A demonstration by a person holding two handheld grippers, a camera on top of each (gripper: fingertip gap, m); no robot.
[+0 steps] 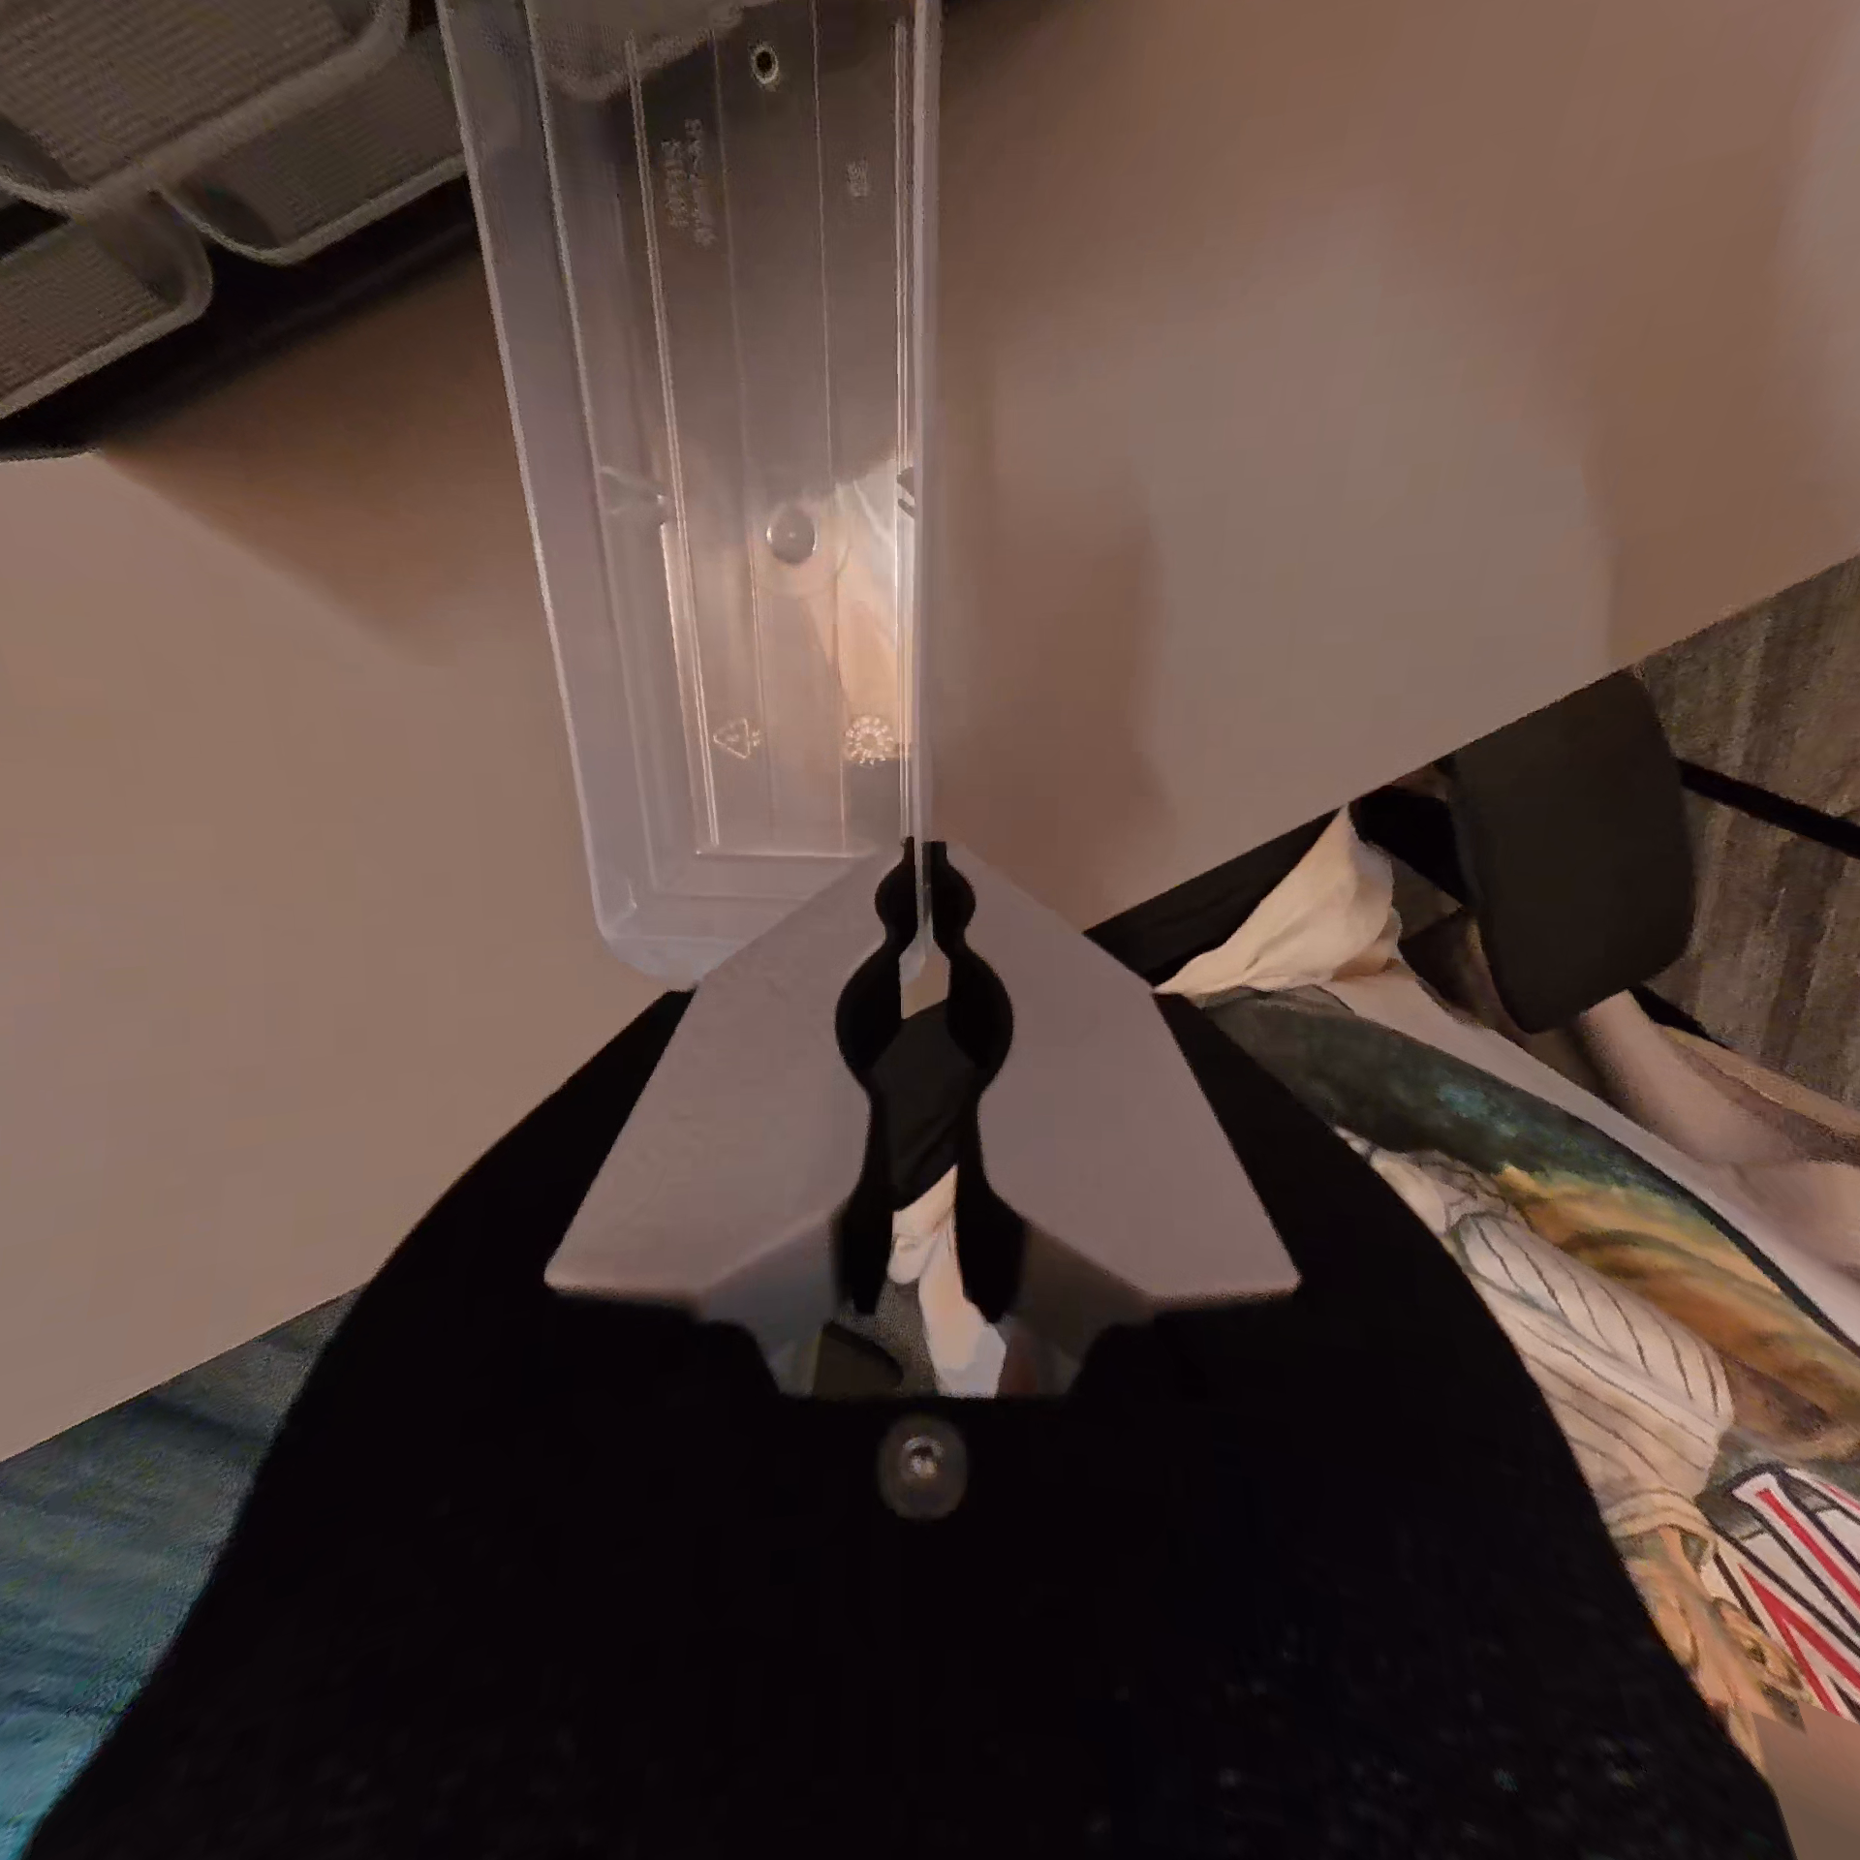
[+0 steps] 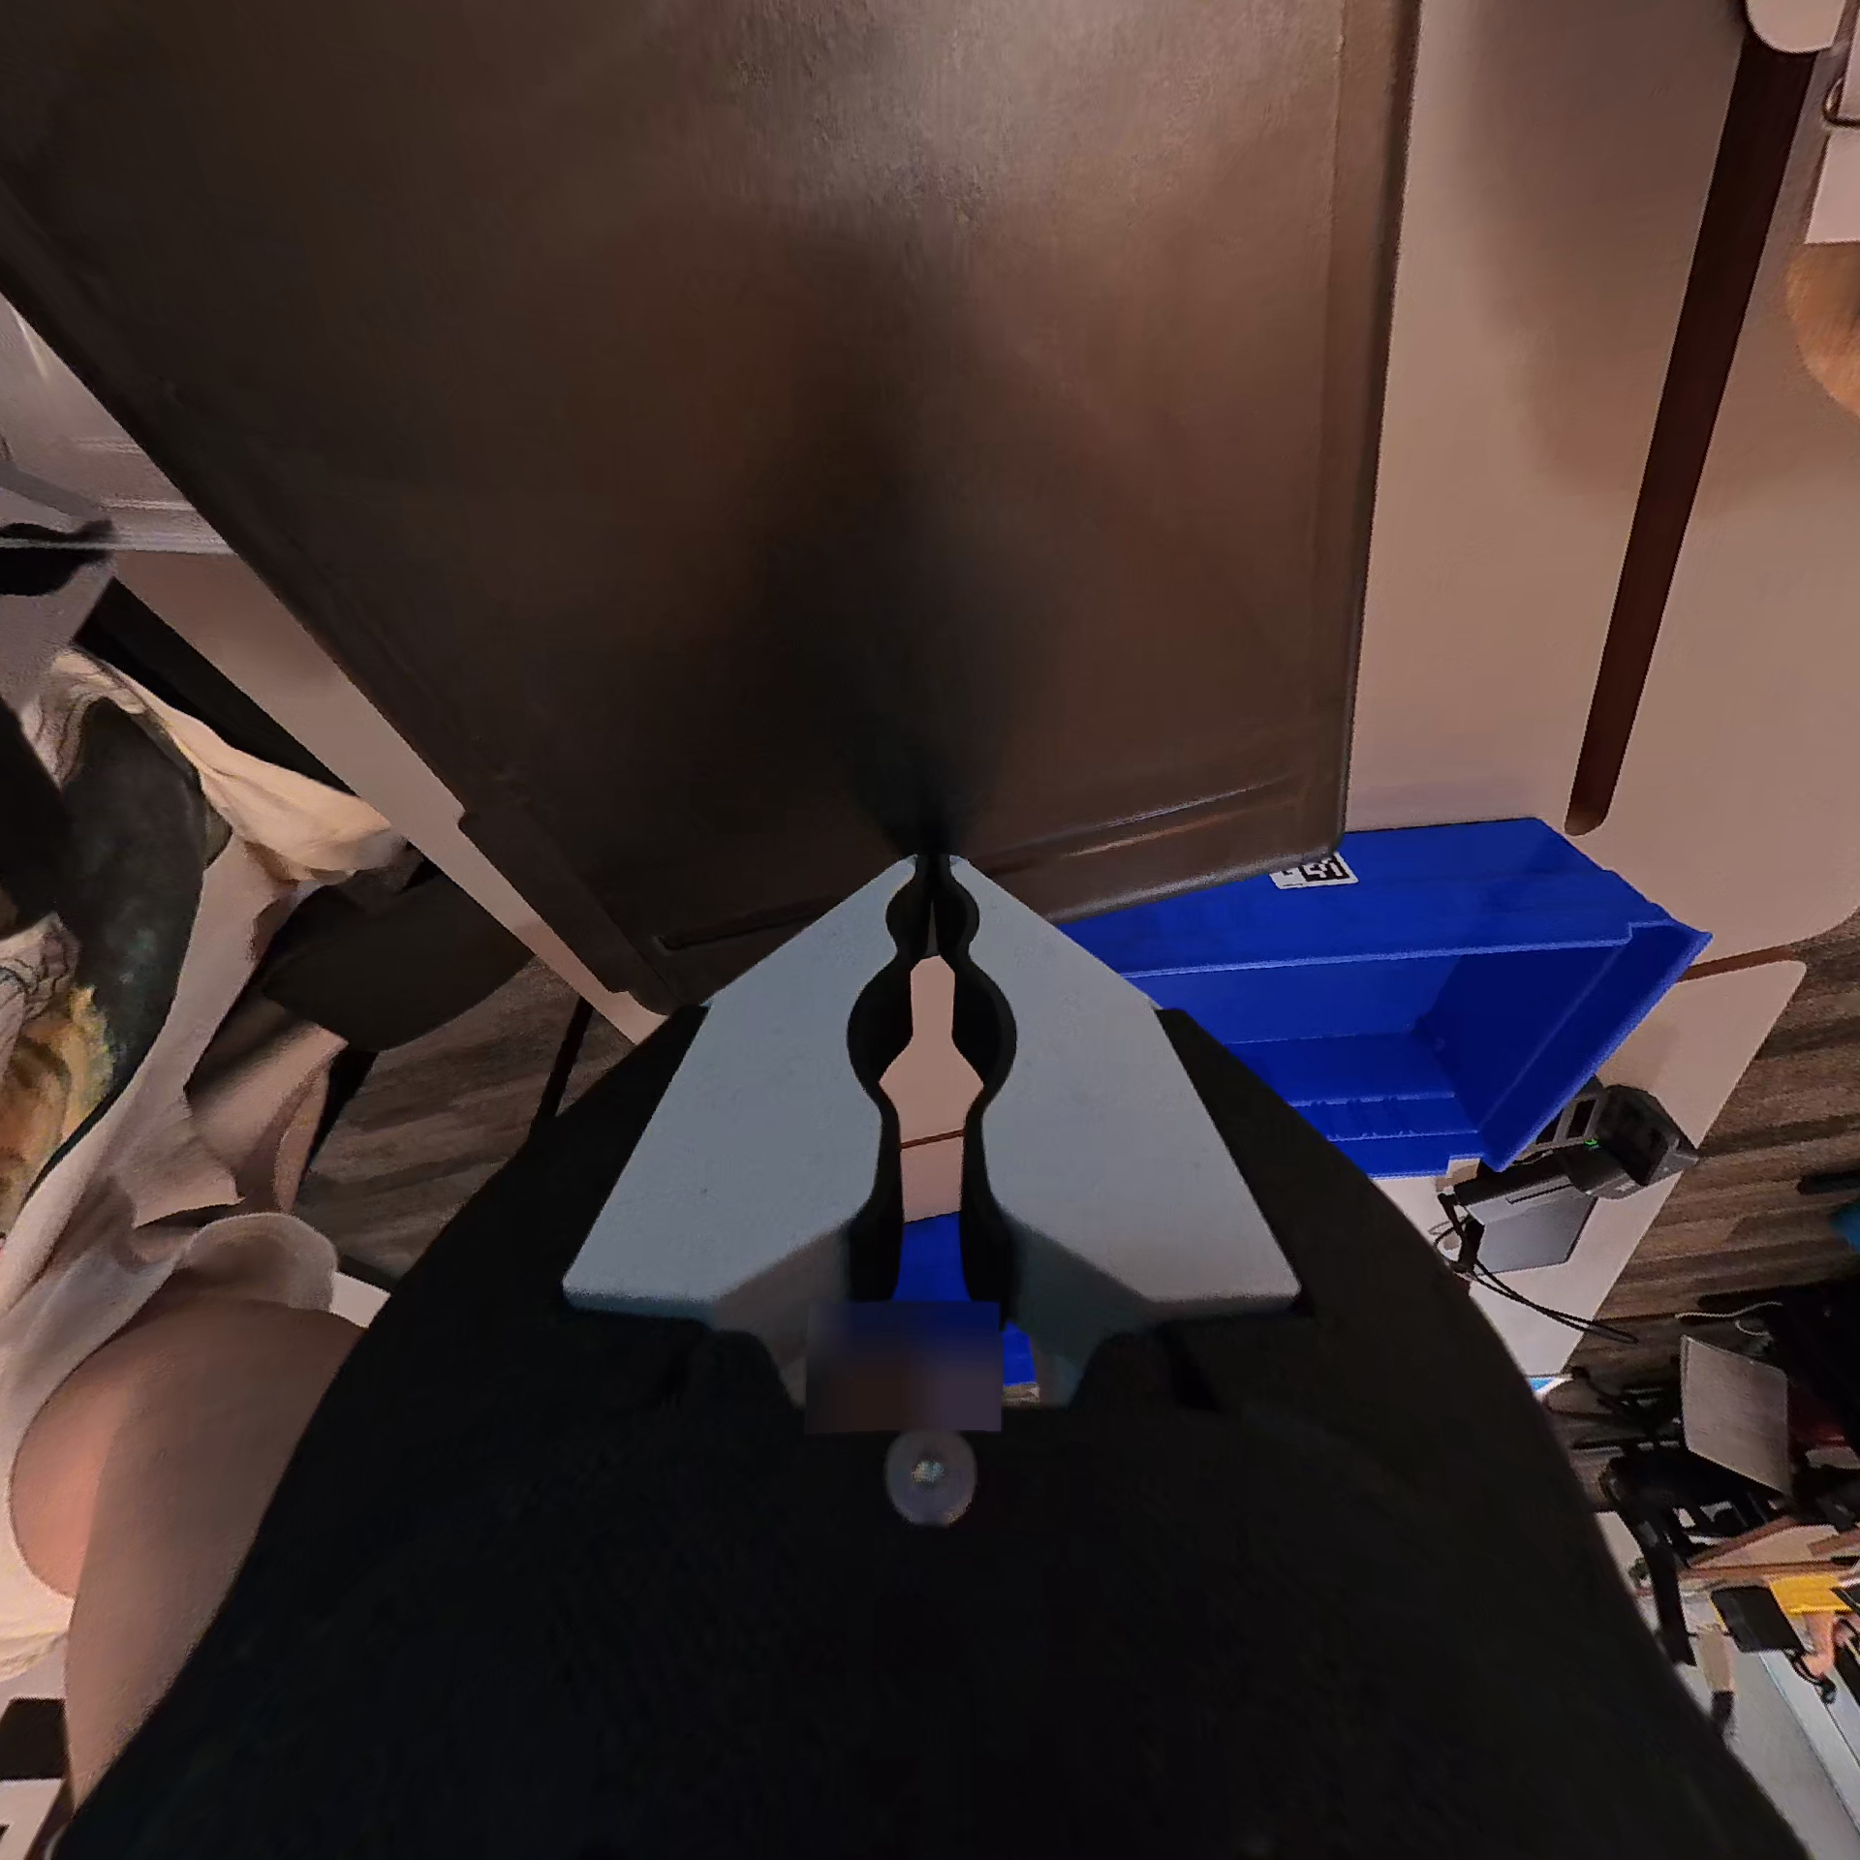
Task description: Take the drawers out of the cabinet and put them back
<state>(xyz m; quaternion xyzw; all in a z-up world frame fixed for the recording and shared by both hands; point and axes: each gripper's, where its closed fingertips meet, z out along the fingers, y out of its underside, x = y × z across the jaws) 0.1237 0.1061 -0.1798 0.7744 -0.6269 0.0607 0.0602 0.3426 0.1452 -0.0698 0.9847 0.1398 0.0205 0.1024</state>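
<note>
In the left wrist view, a clear plastic drawer [image 1: 725, 503] lies on the beige table [image 1: 1308, 403] and stretches away from me. My left gripper [image 1: 921, 856] is shut on the thin right wall of the drawer at its near end. In the right wrist view, a large dark brown cabinet panel [image 2: 805, 403] fills the upper picture. My right gripper [image 2: 931, 871] is shut, its tips pinching the panel's near edge. The inside of the cabinet is hidden.
A grey fabric bag [image 1: 151, 201] lies at the table's far left. A blue plastic bin [image 2: 1409, 1006] sits just right of the cabinet, with a small black camera device [image 2: 1570, 1178] beside it. A person's arm [image 2: 151, 1459] and printed shirt [image 1: 1510, 1258] are close by.
</note>
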